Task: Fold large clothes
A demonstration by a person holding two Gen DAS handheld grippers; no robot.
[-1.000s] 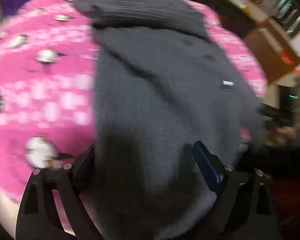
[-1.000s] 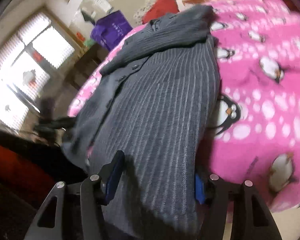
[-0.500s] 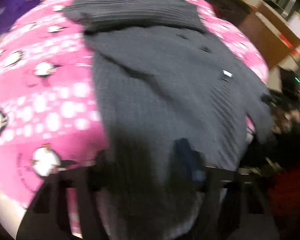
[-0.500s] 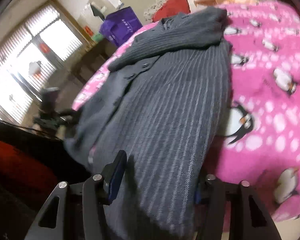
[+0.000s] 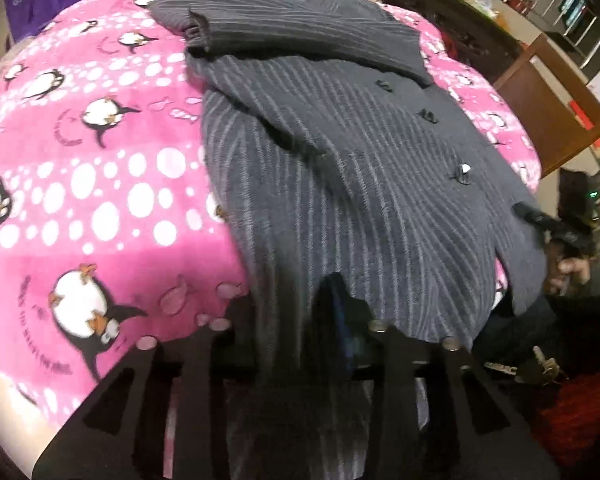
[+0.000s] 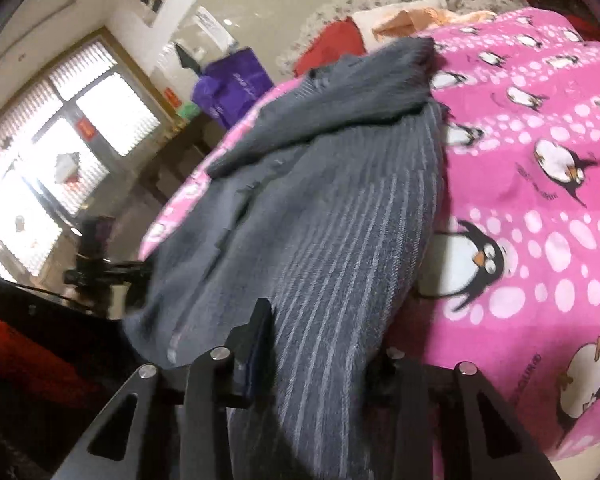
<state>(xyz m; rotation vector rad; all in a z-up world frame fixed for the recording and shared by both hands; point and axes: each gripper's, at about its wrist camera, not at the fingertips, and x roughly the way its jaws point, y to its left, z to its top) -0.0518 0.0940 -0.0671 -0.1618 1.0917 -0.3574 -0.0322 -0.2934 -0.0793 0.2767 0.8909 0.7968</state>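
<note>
Pink penguin blanket (image 5: 100, 184) lies bare and flat on the left of the grey striped jacket (image 5: 360, 184); open passage there. Same bare blanket on the right side in the right wrist view (image 6: 540, 208). Far end blocked: purple bag (image 6: 236, 80), red cushion (image 6: 332, 40). Wooden furniture (image 5: 548, 96) stands close off the bed's edge, past the jacket's buttoned side.

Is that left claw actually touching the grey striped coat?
Touching. In the left wrist view, the left gripper has just been closing, and the coat hem is bunched tight between its fingers.
</note>
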